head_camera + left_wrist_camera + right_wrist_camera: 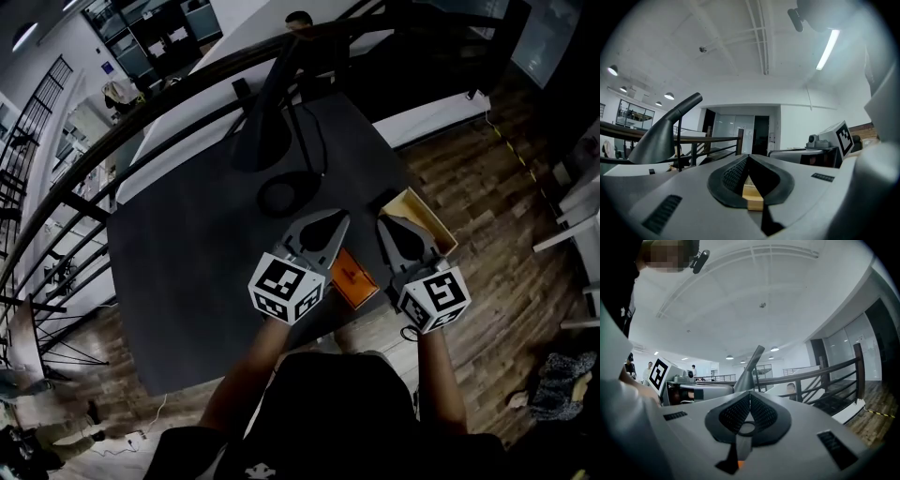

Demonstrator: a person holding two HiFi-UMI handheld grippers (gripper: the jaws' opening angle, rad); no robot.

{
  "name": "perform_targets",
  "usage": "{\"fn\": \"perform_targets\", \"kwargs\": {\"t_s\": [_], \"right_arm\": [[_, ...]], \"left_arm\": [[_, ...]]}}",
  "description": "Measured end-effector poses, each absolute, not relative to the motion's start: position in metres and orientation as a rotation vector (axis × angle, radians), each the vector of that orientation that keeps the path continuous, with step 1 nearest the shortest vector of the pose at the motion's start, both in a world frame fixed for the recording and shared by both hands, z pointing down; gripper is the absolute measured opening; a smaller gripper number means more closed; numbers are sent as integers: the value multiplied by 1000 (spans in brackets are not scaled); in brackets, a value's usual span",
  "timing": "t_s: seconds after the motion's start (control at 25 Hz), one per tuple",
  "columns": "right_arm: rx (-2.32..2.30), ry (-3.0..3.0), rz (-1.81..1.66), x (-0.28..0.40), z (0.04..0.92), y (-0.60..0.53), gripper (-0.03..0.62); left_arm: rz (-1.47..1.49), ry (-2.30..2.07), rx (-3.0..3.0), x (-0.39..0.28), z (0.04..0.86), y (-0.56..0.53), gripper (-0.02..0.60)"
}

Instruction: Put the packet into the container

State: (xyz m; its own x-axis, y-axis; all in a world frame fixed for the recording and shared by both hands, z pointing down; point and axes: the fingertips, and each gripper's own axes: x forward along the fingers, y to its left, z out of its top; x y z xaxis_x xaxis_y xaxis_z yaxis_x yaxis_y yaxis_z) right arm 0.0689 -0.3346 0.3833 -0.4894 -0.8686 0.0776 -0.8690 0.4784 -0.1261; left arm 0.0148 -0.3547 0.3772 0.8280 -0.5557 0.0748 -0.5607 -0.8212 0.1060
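The flat orange rectangular packet (354, 277) is lying on the matte dark-grey tabletop (187, 272) just left of the pale wooden, open-topped container (433, 225). The left tongs (337, 219) are hovering left of the container, clenched on nothing; the right tongs (388, 223), likewise clenched empty, are hanging over its left rim, each bearing a cube (287, 287) of black-and-white square markers

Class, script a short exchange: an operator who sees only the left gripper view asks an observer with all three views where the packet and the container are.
Operator: My view shows ceiling and a lamp. Where is the packet?
Observer: The orange packet lies on the dark table, between the left gripper and the right gripper.
Operator: And the container?
Observer: The open tan container sits at the table's right edge, beside the right gripper.
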Motion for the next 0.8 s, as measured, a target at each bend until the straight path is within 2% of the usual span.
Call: {"fn": "perform_targets", "kwargs": {"t_s": [0.56,0.8], "right_arm": [[1571,-2581,304,81,415,-348,5],[1369,-2448,445,73,478,-349,6]], "left_arm": [[63,-837,2842,25,398,-377,6],[30,-872,2832,27,400,-385,6]]}}
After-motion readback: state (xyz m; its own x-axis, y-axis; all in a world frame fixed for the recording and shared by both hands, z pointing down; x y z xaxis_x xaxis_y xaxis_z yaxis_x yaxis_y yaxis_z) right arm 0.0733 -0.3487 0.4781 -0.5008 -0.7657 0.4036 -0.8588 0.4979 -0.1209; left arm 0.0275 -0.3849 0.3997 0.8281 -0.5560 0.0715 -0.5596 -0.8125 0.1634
